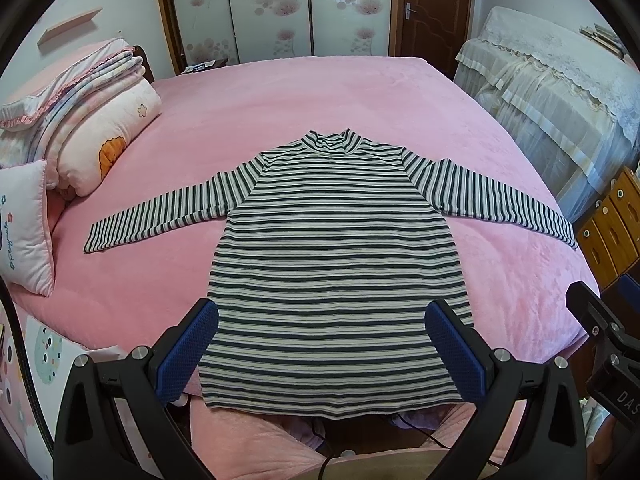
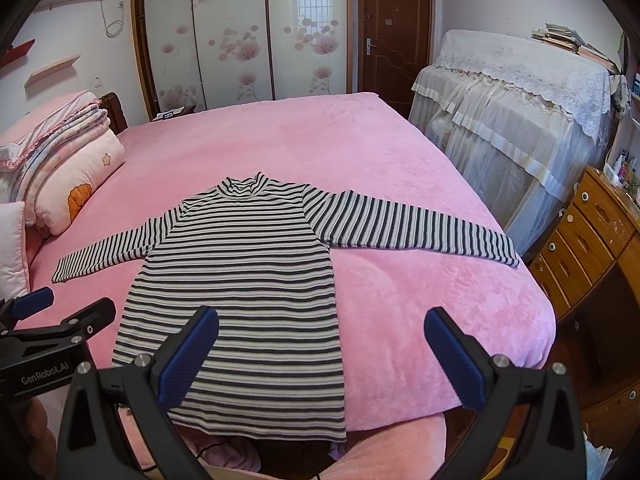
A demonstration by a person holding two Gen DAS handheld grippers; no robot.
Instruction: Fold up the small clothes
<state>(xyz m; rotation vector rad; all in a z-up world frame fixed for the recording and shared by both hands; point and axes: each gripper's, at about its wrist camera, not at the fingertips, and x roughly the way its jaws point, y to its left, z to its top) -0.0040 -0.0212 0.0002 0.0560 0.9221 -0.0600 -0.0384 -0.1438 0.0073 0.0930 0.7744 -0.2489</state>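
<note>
A striped long-sleeved top (image 1: 332,264) lies flat on the pink bed cover (image 1: 320,96), filling the centre of the left wrist view and sitting left of centre in the right wrist view; its high collar points toward the far wardrobe, both sleeves are spread out to the sides, and its hem hangs just over the near edge of the bed. The left gripper (image 1: 322,344) hovers above the lower part of the top with its blue-padded fingers spread wide and nothing between them. The right gripper (image 2: 322,350) is likewise spread wide and empty, over the top's lower right edge. Folded quilts and pillows (image 1: 92,120) are stacked at the upper left, and a lace-covered piece of furniture (image 2: 516,92) stands at the upper right.
</note>
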